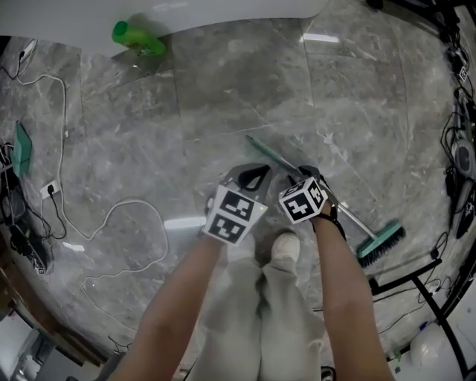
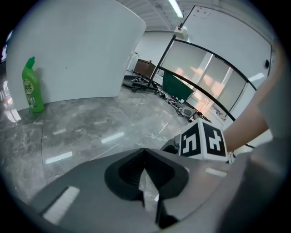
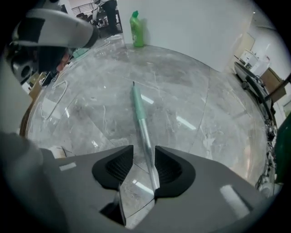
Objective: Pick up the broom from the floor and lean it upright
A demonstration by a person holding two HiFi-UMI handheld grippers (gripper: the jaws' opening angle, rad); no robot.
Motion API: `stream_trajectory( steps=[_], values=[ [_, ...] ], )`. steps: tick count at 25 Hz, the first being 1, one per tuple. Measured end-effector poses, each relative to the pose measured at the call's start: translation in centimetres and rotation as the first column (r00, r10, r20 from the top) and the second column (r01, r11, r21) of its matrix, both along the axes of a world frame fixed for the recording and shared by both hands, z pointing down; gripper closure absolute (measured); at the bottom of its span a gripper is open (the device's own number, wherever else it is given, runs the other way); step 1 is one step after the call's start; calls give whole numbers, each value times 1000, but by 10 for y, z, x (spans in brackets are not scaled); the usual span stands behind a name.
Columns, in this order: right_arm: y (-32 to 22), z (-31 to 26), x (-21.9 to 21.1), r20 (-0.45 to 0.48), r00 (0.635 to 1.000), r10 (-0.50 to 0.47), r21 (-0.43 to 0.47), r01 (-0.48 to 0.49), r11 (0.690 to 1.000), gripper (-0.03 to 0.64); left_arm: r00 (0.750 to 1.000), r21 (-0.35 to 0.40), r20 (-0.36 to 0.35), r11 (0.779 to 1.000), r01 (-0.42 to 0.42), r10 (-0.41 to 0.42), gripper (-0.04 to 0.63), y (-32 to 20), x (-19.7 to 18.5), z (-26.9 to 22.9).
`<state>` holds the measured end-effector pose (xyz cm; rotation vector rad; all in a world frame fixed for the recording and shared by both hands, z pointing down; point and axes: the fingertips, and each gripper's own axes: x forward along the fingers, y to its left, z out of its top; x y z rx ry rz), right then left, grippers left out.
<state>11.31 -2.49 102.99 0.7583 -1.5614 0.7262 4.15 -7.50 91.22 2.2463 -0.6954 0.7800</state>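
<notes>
The broom lies flat on the grey marble floor. Its green and silver handle [image 1: 277, 156] runs down to the right to a teal brush head [image 1: 381, 243]. My right gripper [image 1: 311, 175] points down over the handle. In the right gripper view the handle [image 3: 137, 107] passes between the jaws of the right gripper [image 3: 144, 150], close along the right jaw. The jaws stand apart and do not press on it. My left gripper [image 1: 251, 177] hangs just left of the handle. In its own view the left gripper [image 2: 145, 152] has its tips together with nothing held.
A green bottle [image 1: 137, 39] stands by the white wall [image 1: 223, 11] at the back. White cables [image 1: 111, 216] loop over the floor at the left. A black stand [image 1: 424, 283] and more cables crowd the right edge. The person's shoe [image 1: 285, 248] is just below the grippers.
</notes>
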Motion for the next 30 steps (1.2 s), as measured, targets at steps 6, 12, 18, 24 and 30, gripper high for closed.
stream_trajectory(
  steps=[6, 12, 18, 24, 30],
  values=[
    [1, 24, 9, -47, 998, -51, -23, 50, 999, 507, 1000, 0, 7, 1000, -8, 8, 597, 2, -5, 13],
    [5, 25, 7, -44, 983, -178, -36, 177, 984, 538, 1000, -3, 12, 1000, -2, 3, 597, 5, -9, 16],
    [0, -10, 3, -23, 982, -188, 16, 189, 982, 540, 1000, 18, 0, 999, 31, -31, 597, -1, -13, -16],
    [-12, -73, 10, 1, 986, -168, 140, 167, 976, 543, 997, 83, -28, 994, 67, -65, 597, -20, -6, -74],
    [-18, -145, 26, 43, 989, -144, 236, 130, 963, 545, 993, 147, -76, 985, 95, -85, 597, -32, 9, -147]
  ],
)
